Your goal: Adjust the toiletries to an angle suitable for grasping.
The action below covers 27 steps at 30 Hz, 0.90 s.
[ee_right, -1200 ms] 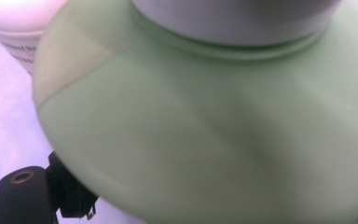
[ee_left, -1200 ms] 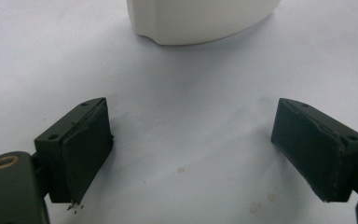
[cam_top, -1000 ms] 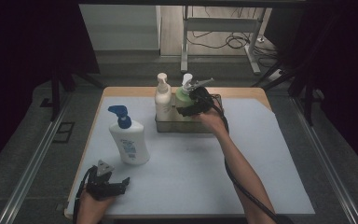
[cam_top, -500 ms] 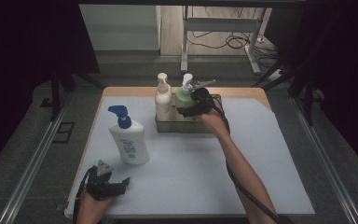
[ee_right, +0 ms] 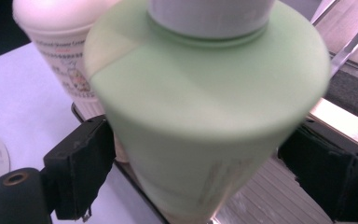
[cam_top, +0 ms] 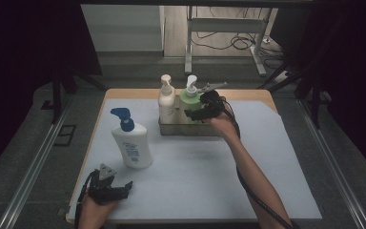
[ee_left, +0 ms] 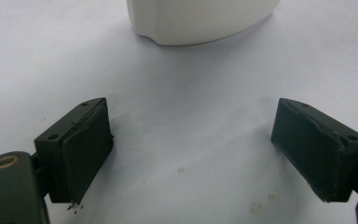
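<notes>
Green bottle (ee_right: pixel 205 116) sits between the right gripper's (ee_right: pixel 200 168) wide jaws; left gripper (ee_left: pixel 193 154) gapes empty.

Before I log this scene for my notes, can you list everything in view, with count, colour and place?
Green bottle: one, pale green with a white pump, standing in the tray, between the right gripper's jaws.
Cream bottle: one, off-white, in the tray left of the green one.
Lotion bottle: one, white with a blue pump, upright on the mat at left.
Tray: one, grey metal, far middle of the mat.
Mat: one, white, covering the table.
Left gripper: black, open, near left edge.
Right gripper: black, around the green bottle; grip unclear.
</notes>
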Available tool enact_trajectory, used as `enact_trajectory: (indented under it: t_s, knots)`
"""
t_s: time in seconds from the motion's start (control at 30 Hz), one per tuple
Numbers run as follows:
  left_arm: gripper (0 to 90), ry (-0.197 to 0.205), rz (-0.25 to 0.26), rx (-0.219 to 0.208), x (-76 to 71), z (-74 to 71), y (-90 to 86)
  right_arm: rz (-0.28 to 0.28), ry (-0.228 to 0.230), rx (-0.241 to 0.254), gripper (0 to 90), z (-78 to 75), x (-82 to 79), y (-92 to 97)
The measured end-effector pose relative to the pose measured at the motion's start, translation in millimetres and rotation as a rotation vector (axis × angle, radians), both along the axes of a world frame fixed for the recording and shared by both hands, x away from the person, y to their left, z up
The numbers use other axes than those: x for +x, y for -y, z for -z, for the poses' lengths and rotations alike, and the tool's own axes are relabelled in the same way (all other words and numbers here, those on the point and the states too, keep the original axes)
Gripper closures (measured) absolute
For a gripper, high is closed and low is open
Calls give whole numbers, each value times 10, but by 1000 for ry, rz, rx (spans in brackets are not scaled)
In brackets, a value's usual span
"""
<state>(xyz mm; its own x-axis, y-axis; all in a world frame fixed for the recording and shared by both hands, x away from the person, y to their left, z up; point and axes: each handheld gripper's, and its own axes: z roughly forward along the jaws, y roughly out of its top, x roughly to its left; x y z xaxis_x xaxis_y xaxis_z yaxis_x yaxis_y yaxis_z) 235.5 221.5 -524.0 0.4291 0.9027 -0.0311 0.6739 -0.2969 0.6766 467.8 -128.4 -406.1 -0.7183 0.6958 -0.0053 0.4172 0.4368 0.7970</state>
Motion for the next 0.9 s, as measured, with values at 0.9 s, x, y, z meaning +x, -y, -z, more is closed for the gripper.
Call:
enact_trajectory:
  t_s: [0.9]
  knots:
    - [117, 0, -1, 0, -1, 0, 2, 52, -44, 53, 353, -53, -324, 433]
